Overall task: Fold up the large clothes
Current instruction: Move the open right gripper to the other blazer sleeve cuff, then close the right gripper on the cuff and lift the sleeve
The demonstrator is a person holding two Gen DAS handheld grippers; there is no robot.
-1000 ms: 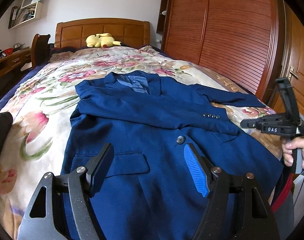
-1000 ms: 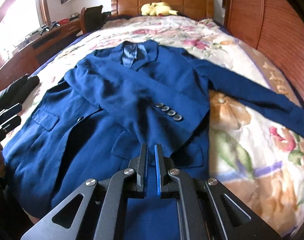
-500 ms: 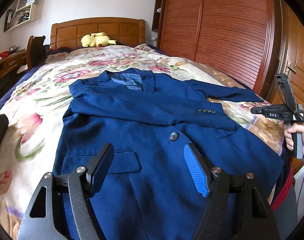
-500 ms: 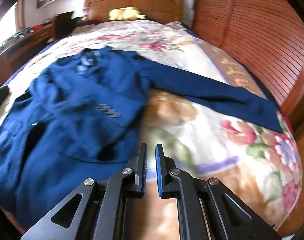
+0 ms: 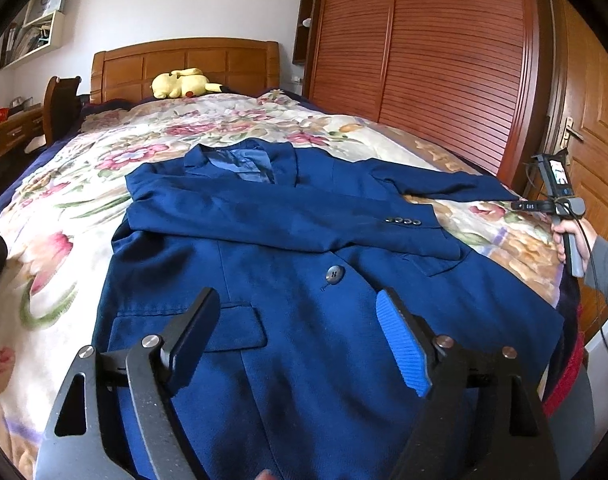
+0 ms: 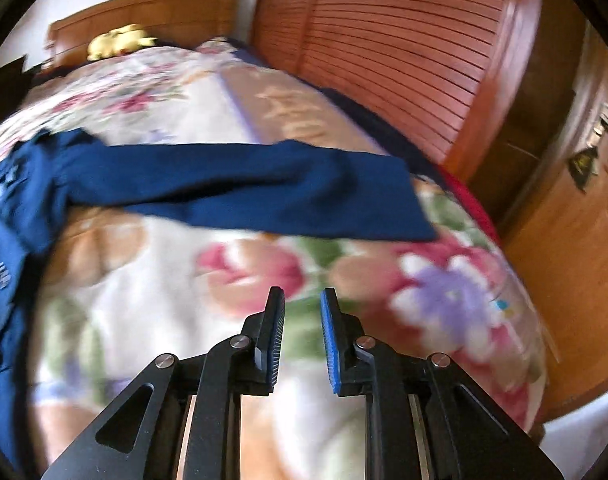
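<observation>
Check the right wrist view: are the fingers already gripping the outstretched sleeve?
No, the right gripper is open with nothing between its fingers, and the sleeve lies flat on the bedspread beyond them.

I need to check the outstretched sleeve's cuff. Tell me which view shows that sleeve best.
The right wrist view: the navy blue jacket's outstretched sleeve fills mid-frame, cuff end plain, though blurred. The left wrist view shows it small and far off, cuff near the bed's edge.

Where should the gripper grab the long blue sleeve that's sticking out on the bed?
Probably at the cuff end of the sleeve, coming in from the bed's side edge. It lies flat and stretched out, so that loose end lifts easiest. The right gripper, jaws just opening and empty, already faces it.
</observation>
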